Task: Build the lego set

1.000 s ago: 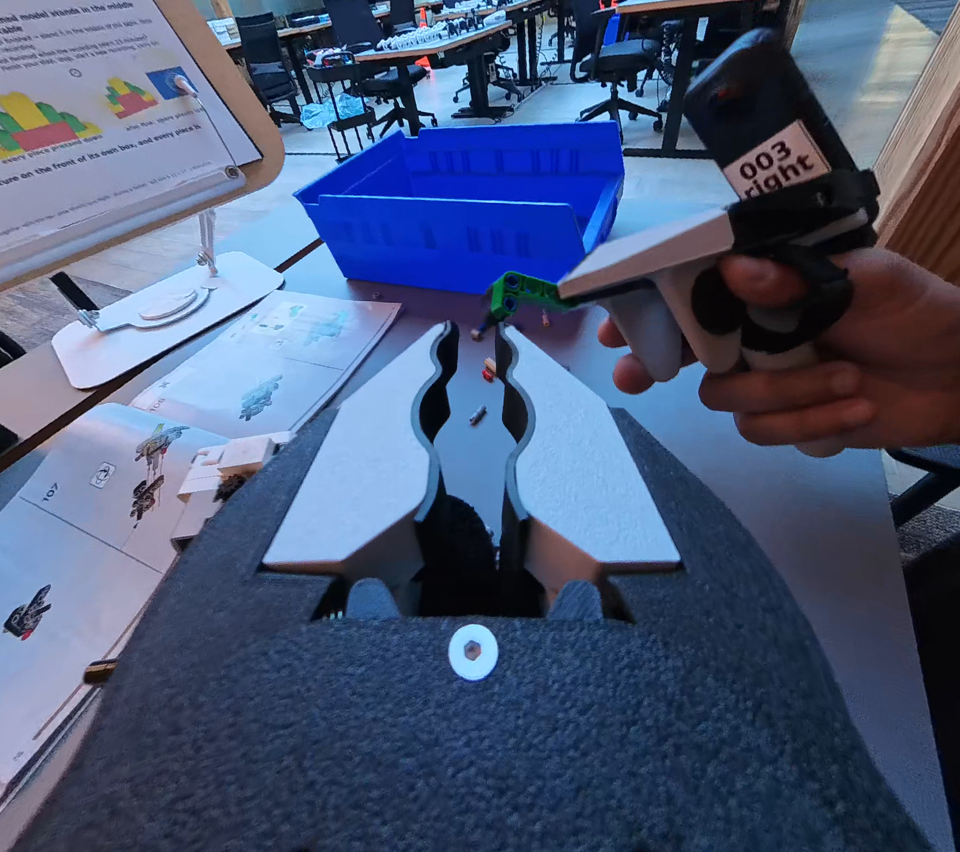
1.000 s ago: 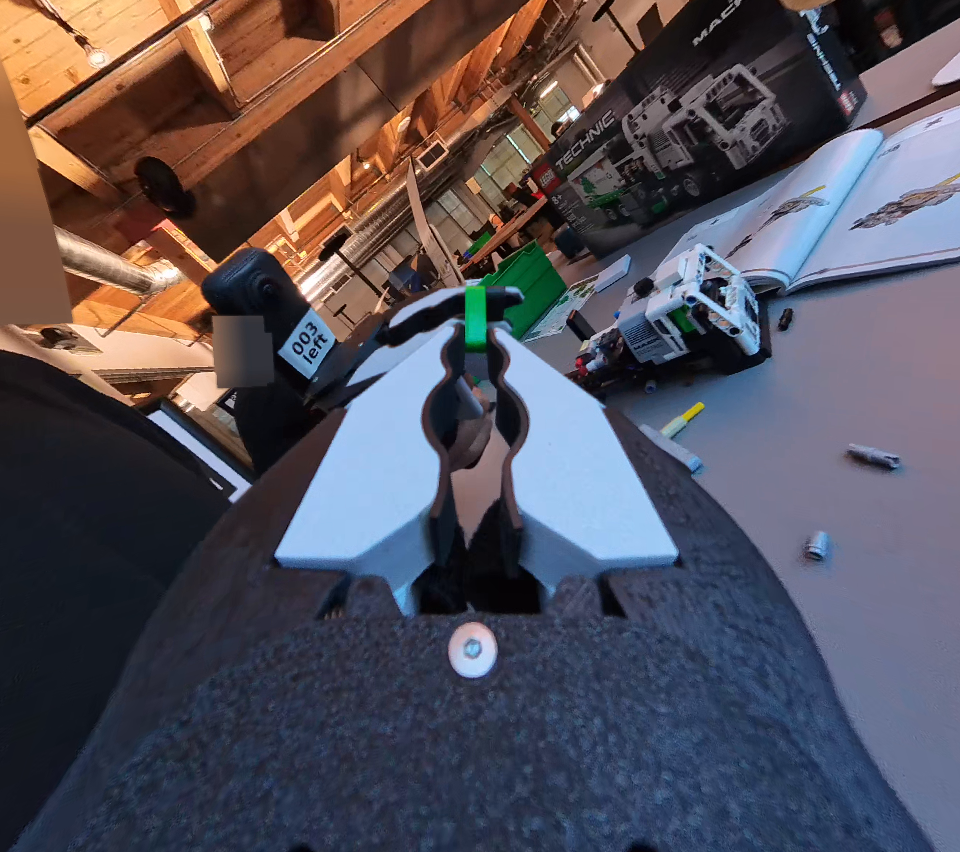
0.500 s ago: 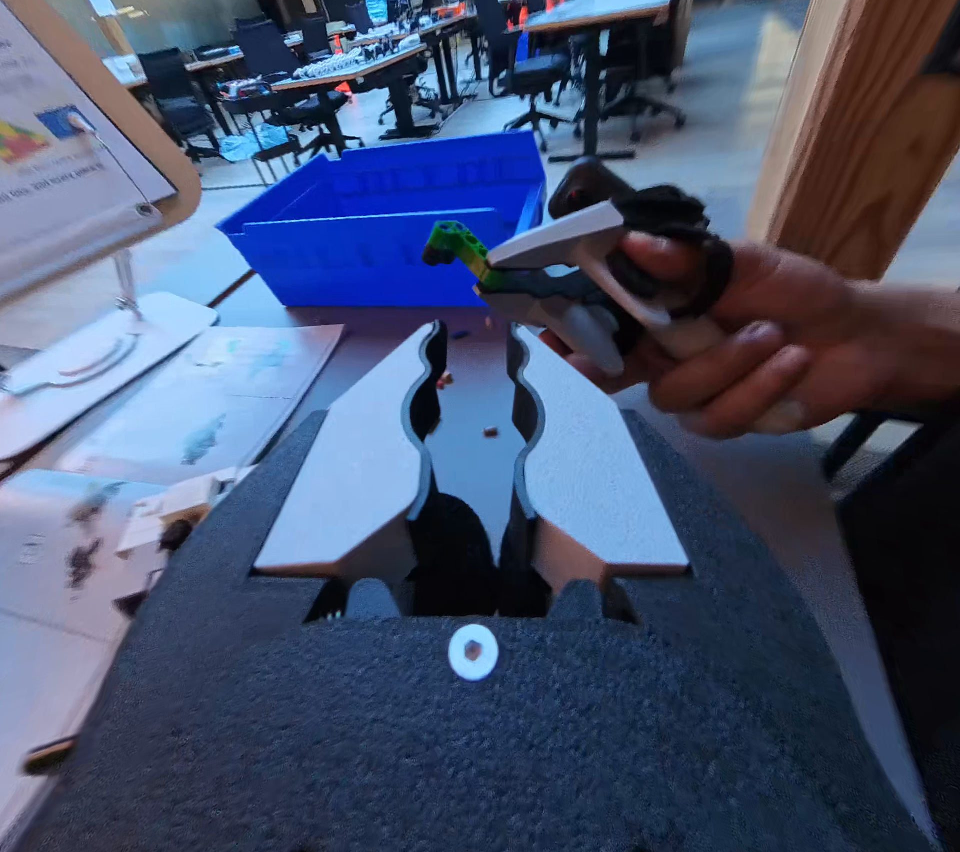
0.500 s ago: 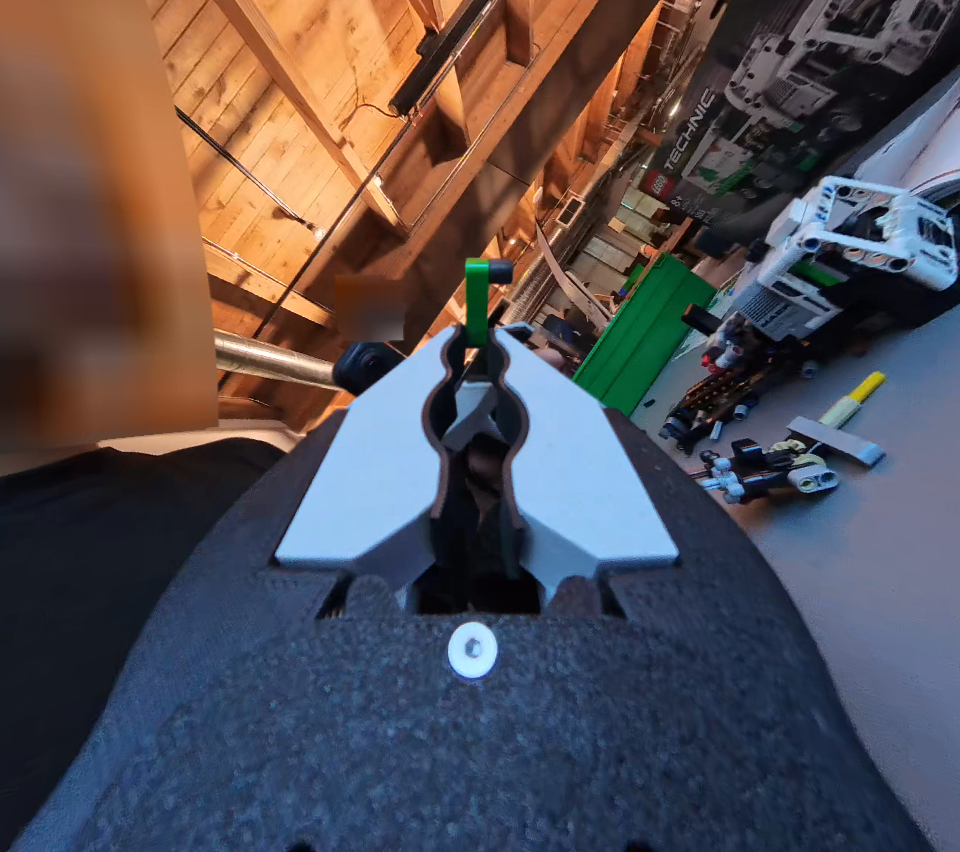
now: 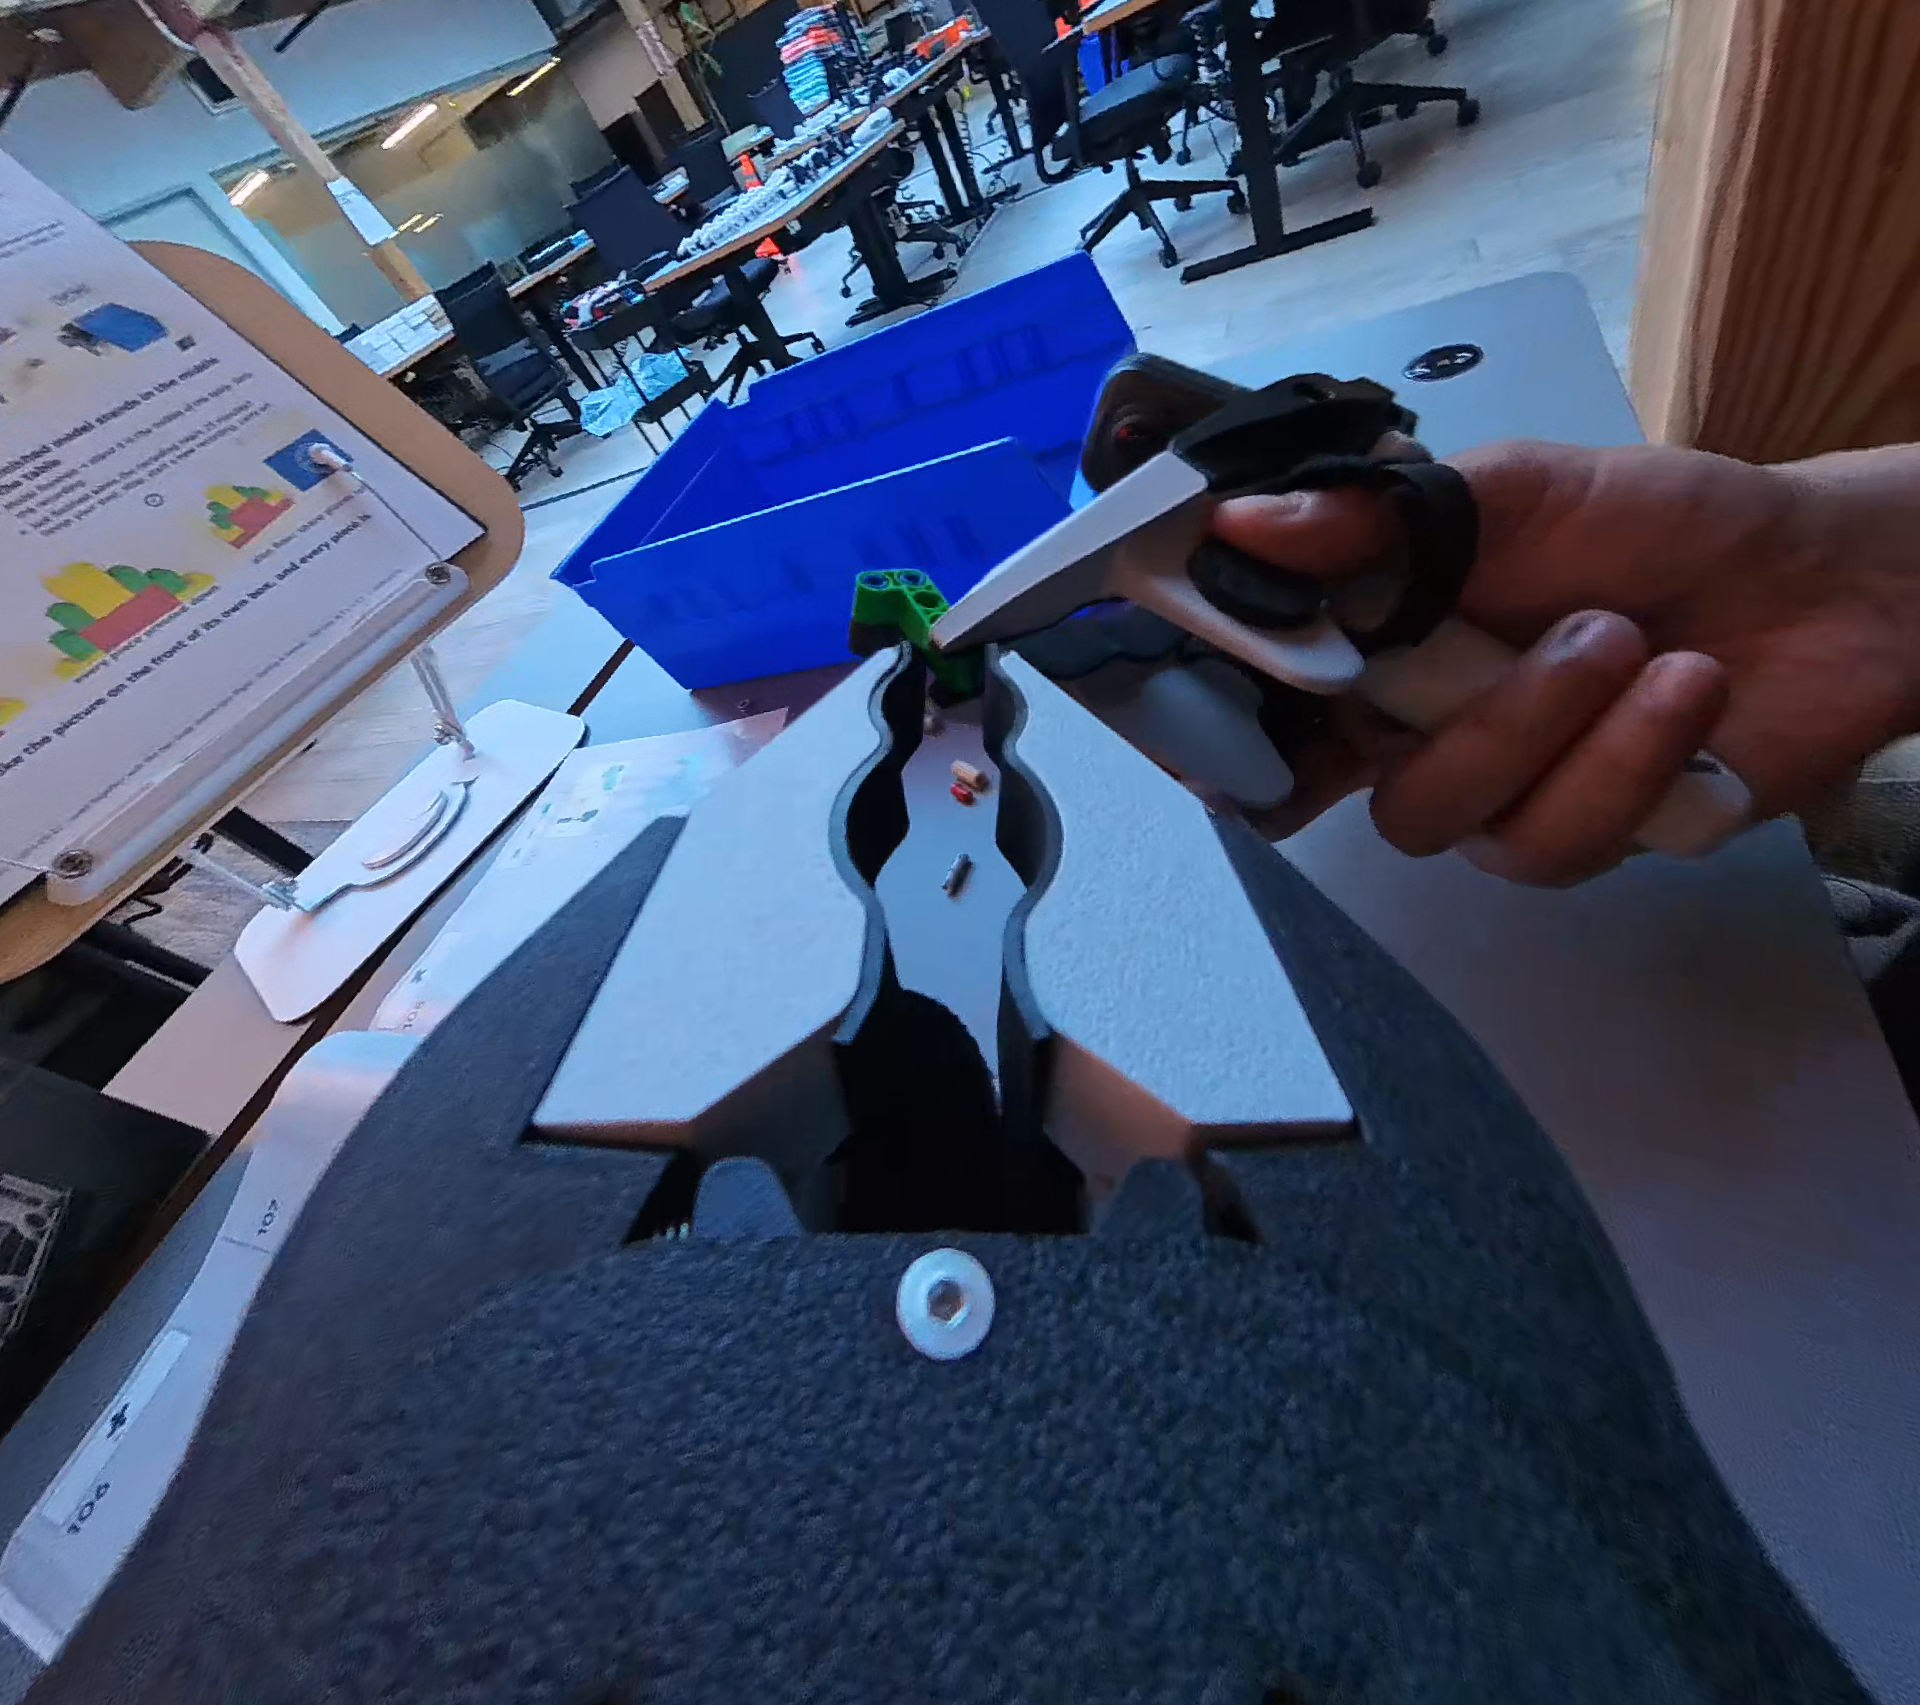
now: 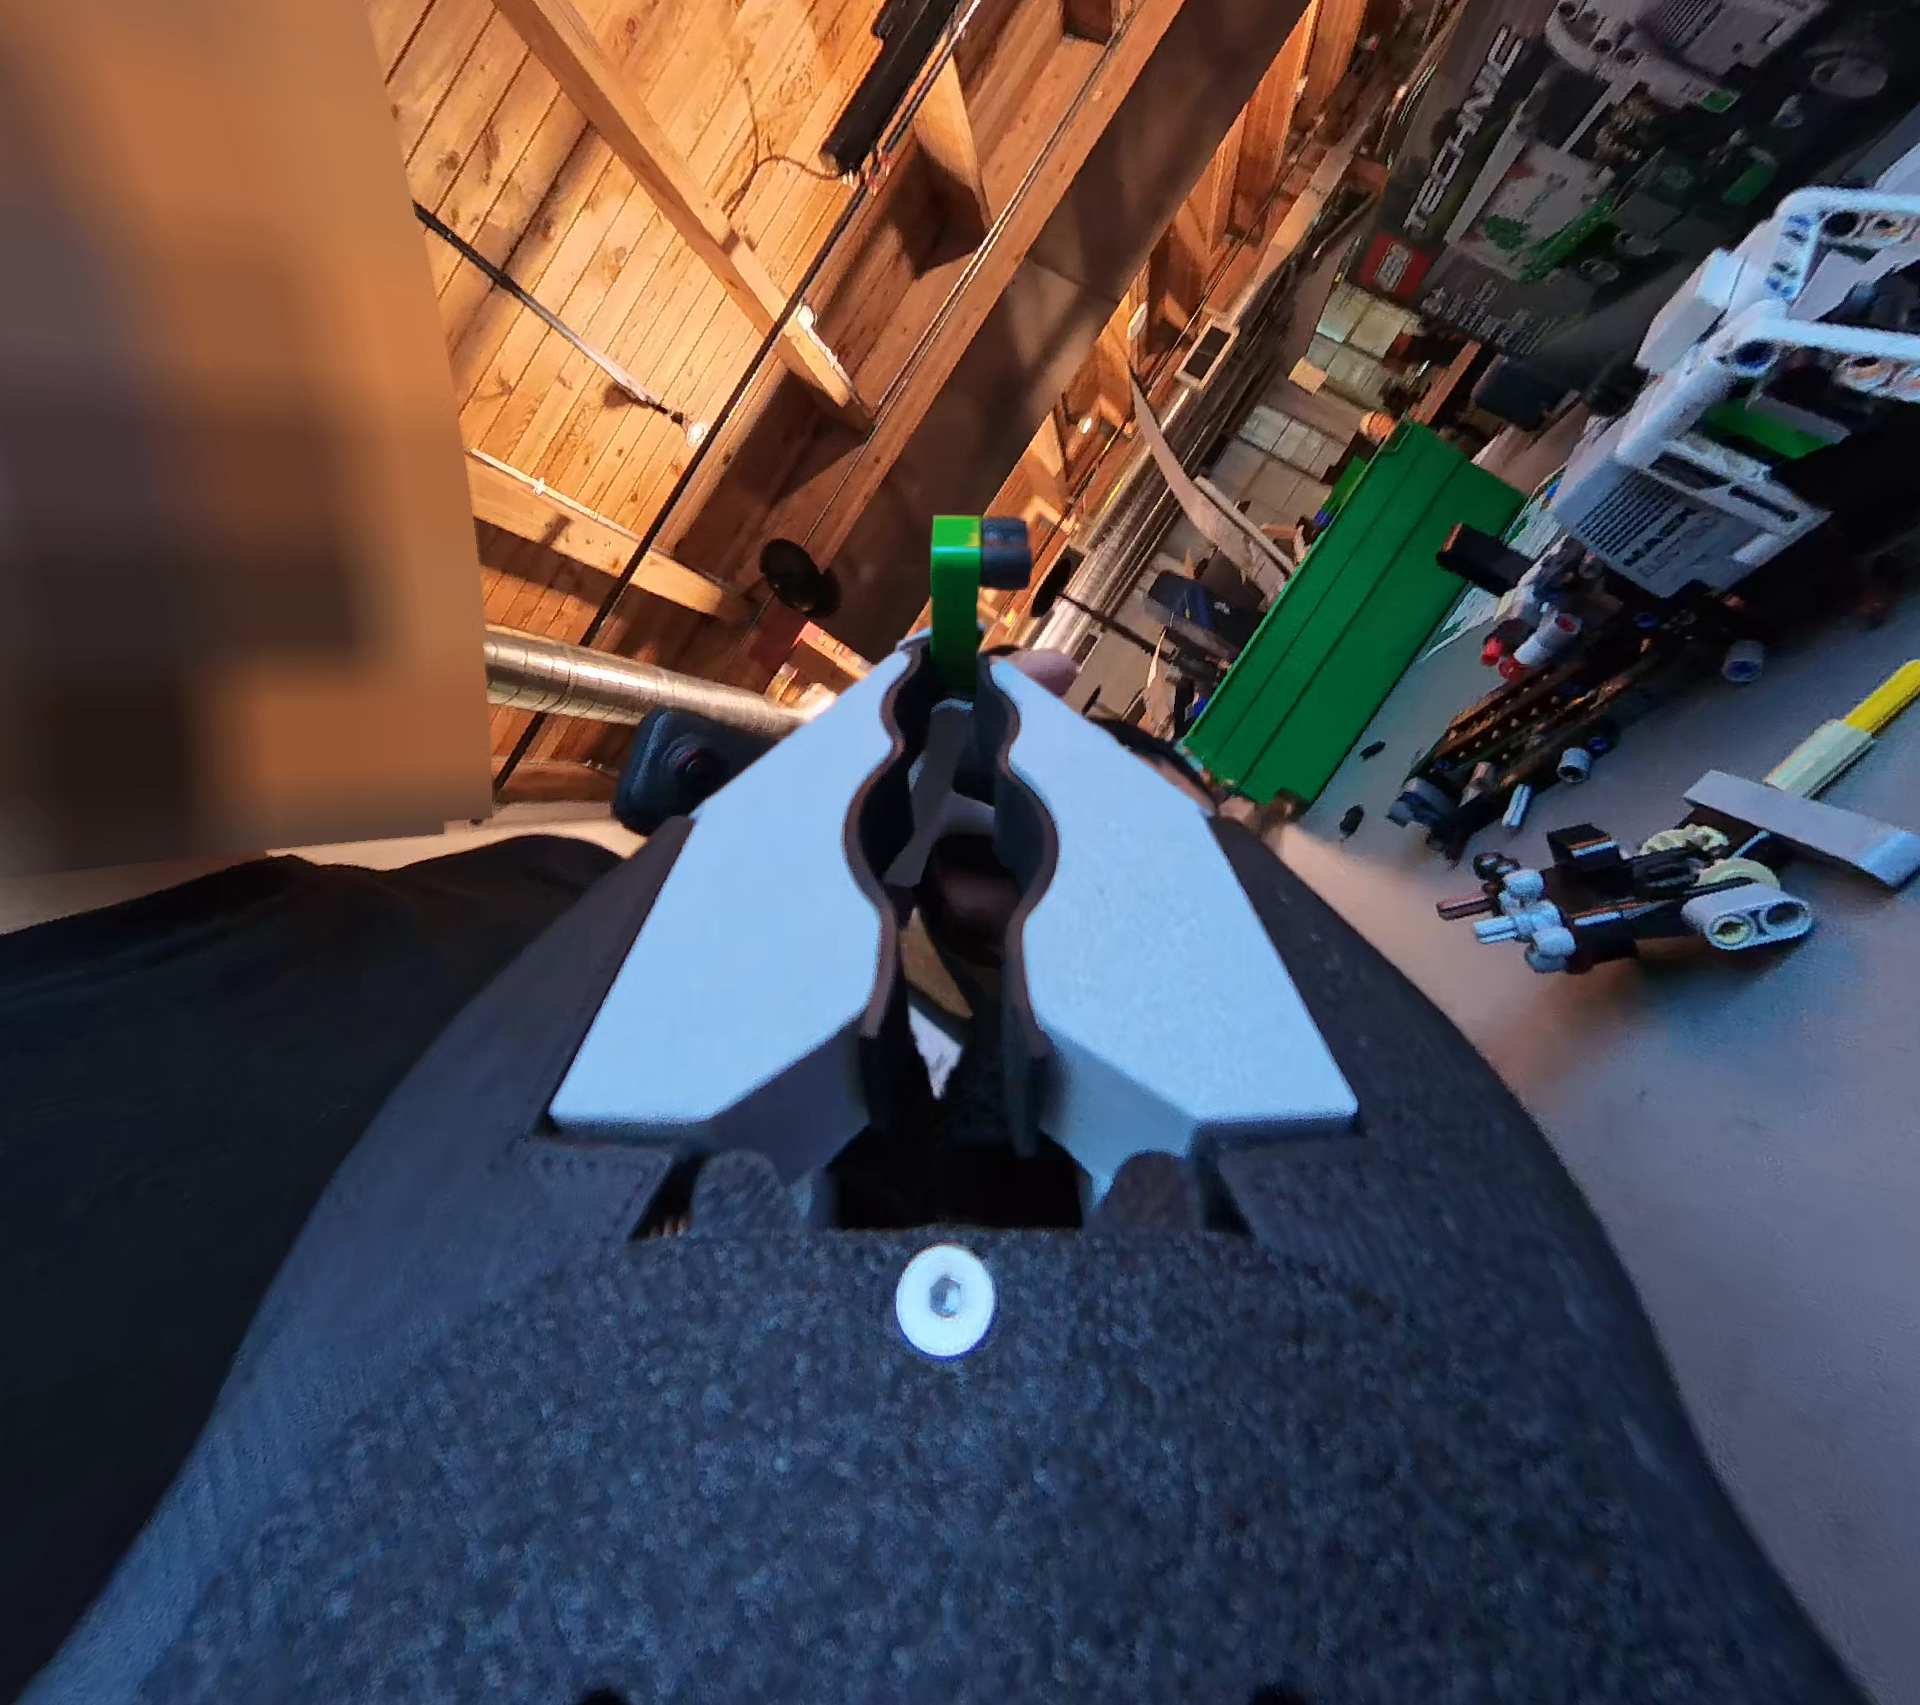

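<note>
Right claw (image 6: 951, 668) clamped on green piece (image 6: 954, 590), frame center, raised off counter (image 6: 1714, 1136). Left claw (image 5: 940, 668) parted, empty, tips just beside piece. Risk: thin edge grip; handover nudge could twist piece loose onto counter.

Your right gripper (image 5: 951, 642) is crossing the mouth of your left gripper (image 5: 943, 668), its green piece (image 5: 904, 611) blocking the gap. Beyond, the blue bin (image 5: 831, 533) is walling off the table's (image 5: 1558, 1032) far edge — small loose pins (image 5: 966, 788) are dotting the lane between, while bare tabletop is lying open rightward.
</note>
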Demonstrator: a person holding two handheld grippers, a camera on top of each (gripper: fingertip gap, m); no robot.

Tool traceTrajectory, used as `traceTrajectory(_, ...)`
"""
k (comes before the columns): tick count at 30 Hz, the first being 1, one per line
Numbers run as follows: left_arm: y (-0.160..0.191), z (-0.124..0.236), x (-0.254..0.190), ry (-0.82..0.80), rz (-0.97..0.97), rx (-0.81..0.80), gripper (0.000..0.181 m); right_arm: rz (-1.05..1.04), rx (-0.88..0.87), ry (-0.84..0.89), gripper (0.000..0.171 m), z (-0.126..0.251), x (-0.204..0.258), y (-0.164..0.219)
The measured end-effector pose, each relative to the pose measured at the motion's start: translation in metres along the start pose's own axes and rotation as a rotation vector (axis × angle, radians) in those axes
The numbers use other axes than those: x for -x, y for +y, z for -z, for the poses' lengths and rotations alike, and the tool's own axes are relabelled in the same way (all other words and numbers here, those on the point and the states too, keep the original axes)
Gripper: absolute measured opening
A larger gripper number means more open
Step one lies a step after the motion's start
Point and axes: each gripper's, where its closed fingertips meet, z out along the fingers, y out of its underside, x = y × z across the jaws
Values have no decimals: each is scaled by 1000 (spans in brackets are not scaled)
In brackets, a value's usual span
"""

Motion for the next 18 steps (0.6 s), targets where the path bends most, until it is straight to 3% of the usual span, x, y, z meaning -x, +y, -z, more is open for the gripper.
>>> traceTrajectory(5, 5, 3, -6, 50, -24, 17, 6, 50, 104, 54, 8, 3, -4, 7)
traceTrajectory(13, 20, 4, -15, 84, -140, 66, 6, 276, 252, 288, 33, 19, -28, 13)
traceTrajectory(18, 22, 7, -22, 125, -171, 32, 6, 234, 302, 195, 30, 25, -13, 15)
